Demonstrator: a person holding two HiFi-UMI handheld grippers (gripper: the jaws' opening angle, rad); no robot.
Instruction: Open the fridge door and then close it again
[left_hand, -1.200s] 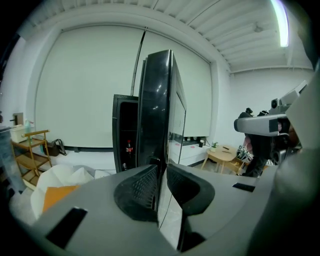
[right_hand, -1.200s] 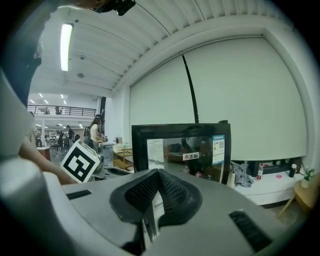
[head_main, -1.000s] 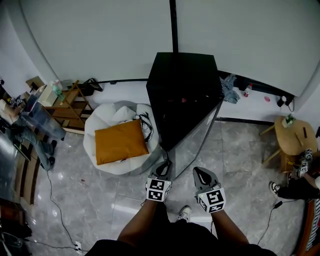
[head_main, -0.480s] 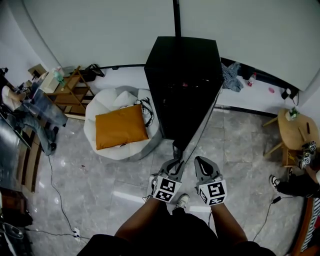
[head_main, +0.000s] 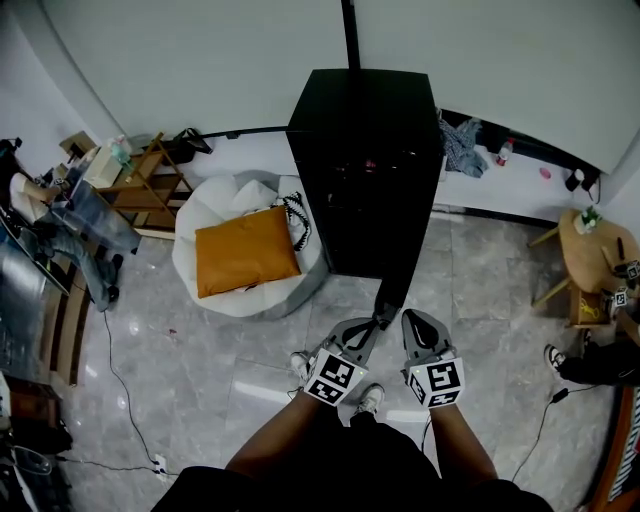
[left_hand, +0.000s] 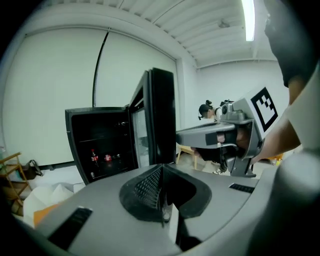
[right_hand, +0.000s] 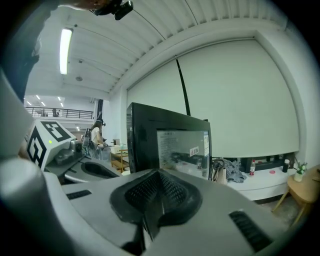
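The black fridge stands ahead with its door swung out toward me. In the left gripper view the dark inside shows red bottles, and the door stands edge-on a little way ahead. My left gripper sits just below the door's near edge; its jaws have just been closing and are shut with nothing between them. My right gripper is beside it, shut and empty, facing the door's glass front.
A white beanbag with an orange cushion lies left of the fridge. A wooden rack is at the far left and a round wooden stool at the right. Clothes lie on a low ledge.
The fridge door has swung further out toward me. My left gripper moved rightward with it and has shut. The right gripper shifted a little to the right.
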